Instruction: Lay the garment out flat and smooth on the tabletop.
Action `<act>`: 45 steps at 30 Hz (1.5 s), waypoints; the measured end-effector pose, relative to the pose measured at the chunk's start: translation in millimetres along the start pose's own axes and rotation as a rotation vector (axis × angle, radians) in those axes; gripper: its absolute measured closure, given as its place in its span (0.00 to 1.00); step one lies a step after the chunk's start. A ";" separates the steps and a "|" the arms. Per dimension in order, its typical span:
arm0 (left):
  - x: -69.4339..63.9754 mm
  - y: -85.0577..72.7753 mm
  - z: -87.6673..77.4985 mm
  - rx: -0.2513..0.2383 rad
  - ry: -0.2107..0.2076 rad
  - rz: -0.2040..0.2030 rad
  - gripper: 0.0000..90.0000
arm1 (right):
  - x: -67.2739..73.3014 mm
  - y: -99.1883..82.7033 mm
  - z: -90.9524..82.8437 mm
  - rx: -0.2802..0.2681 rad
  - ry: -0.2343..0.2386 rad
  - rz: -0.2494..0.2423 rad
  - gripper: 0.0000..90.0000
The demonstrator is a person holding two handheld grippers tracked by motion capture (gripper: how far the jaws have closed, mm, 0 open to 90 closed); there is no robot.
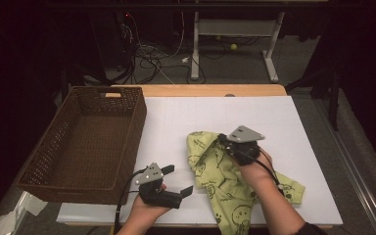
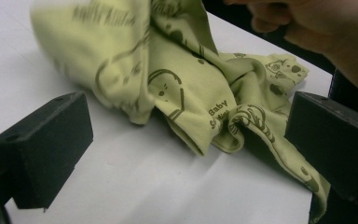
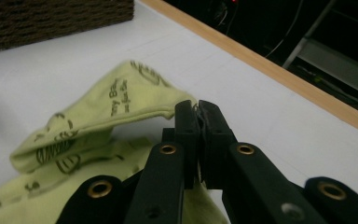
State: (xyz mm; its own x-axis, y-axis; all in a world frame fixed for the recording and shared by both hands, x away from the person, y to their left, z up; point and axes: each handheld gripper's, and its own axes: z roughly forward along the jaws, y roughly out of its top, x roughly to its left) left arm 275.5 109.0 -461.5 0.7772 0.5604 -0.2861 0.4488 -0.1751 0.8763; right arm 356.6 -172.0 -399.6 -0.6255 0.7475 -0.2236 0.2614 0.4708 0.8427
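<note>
Lying crumpled on the white sheet (image 1: 176, 122) that covers the table, the yellow-green printed cloth (image 1: 215, 181) sits right of centre and toward my edge, roughly between four and six o'clock from the sheet's middle. One fold of it is raised at its upper end, and that is where my right gripper (image 1: 223, 139) has it: the two black jaws are pressed together with a pinch of fabric caught between their tips, as my right gripper view shows at close range (image 3: 198, 112). The lifted flap (image 3: 121, 100) droops away from the jaws at about nine o'clock in that view, brown lettering visible on it. The rest of the cloth trails down toward my right forearm and over to a corner at about four o'clock.

My left gripper (image 1: 180, 182) rests near the front edge at about seven o'clock from the cloth, just beside it but not touching; its jaws stand wide apart with bare sheet between them, the cloth lying just beyond.

At nine o'clock, the brown wicker basket (image 1: 127, 147) stands on the sheet's left side, well apart from the cloth.
</note>
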 end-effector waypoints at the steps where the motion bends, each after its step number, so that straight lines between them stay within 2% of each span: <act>1: -1.0 -0.2 1.7 0.005 -0.002 0.002 0.00 | -4.7 -5.0 -7.8 -0.011 -0.009 0.007 0.98; 5: -4.2 0.0 8.8 0.029 -0.002 0.016 0.00 | -19.6 -33.3 -37.8 -0.027 -0.036 0.049 0.98; 10: -7.3 1.6 17.0 0.025 -0.003 0.015 0.07 | -38.3 -76.0 -65.3 -0.004 -0.063 0.112 0.98; 15: -8.9 6.3 26.2 0.036 -0.005 0.010 0.13 | -54.8 -108.3 -75.8 0.068 -0.068 0.149 0.98; 17: -7.4 9.0 32.0 0.037 0.000 0.007 0.13 | -57.4 -114.6 -77.0 0.092 -0.079 0.139 0.98; 21: -0.4 19.8 53.0 0.064 0.026 0.011 0.13 | -61.7 -119.7 -76.8 0.107 -0.084 0.155 0.98; 24: -1.3 30.0 75.9 0.114 0.034 0.038 0.14 | -59.2 -118.8 -75.3 0.112 -0.084 0.140 0.98; 25: -1.5 32.2 81.4 0.127 0.028 0.035 0.15 | -58.4 -118.5 -74.8 0.114 -0.084 0.132 0.98; 26: -2.2 35.0 89.7 0.145 0.023 0.028 0.17 | -57.9 -118.4 -74.8 0.113 -0.083 0.134 0.98; 28: -3.5 38.1 98.8 0.177 0.038 0.025 0.24 | -58.2 -118.8 -75.2 0.111 -0.082 0.137 0.98; 29: -4.1 38.7 101.9 0.180 0.024 0.024 0.30 | -58.3 -119.2 -75.3 0.111 -0.081 0.142 0.98; 31: -6.0 38.3 104.9 0.186 0.002 0.033 0.48 | -58.7 -120.2 -75.0 0.111 -0.078 0.136 0.98; 34: -9.3 36.6 104.0 0.208 0.003 0.064 0.75 | -57.6 -120.5 -74.9 0.114 -0.075 0.136 0.98; 36: -10.4 36.8 100.5 0.207 0.010 0.081 0.87 | -57.3 -120.2 -75.1 0.113 -0.076 0.132 0.98; 38: -9.3 38.4 94.3 0.193 0.023 0.092 0.89 | -57.1 -119.9 -75.2 0.110 -0.076 0.132 0.98; 40: -4.7 39.4 86.6 0.183 0.033 0.084 0.89 | -57.1 -119.6 -75.4 0.108 -0.078 0.130 0.98; 45: 11.9 35.0 63.0 0.169 0.101 0.065 0.88 | -56.9 -119.3 -74.8 0.110 -0.081 0.130 0.98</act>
State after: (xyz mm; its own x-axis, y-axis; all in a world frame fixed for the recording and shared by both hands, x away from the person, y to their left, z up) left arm 328.3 58.5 -458.7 0.7625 0.6205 -0.1835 0.4737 -0.3421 0.8115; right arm 306.0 -305.7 -450.8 -0.5215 0.8384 -0.1584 0.4177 0.4127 0.8094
